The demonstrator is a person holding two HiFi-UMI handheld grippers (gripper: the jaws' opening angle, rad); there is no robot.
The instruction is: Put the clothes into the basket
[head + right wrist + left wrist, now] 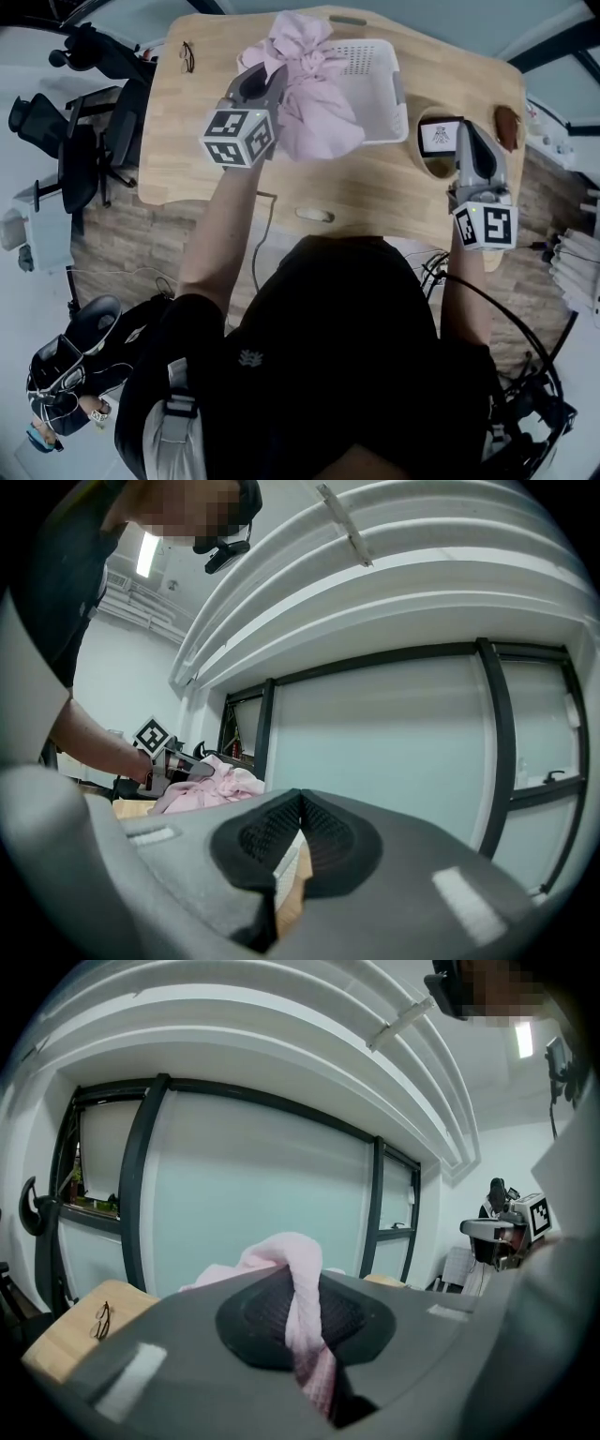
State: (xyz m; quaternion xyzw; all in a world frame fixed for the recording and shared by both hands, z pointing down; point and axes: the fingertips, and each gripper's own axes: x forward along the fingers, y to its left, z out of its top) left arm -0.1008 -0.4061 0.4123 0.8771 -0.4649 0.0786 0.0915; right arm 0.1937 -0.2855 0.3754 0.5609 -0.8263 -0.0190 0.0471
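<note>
The left gripper (305, 1283) is clamped tight on a twisted fold of the pink cloth (314, 98), with the strand pinched between its dark pads. The right gripper (300, 803) has its jaws together at the tips and nothing between them. It hangs off by the right side of the table (375, 192), well apart from the work.

The cloth hangs from the left grip as a soft, bunched heap over the basket (382, 66), covering its left half. Part of it spills past the near-left rim toward the table. I can't tell from here whether the bottom of it already rests inside the basket.

I'd say the job is nearly through. The cloth is at the basket but not let go, and the overhanging part wants tucking in. No other clothes show on the table. The fabric looks light, crumpled and limp, so it will likely slump wherever it is dropped.
</note>
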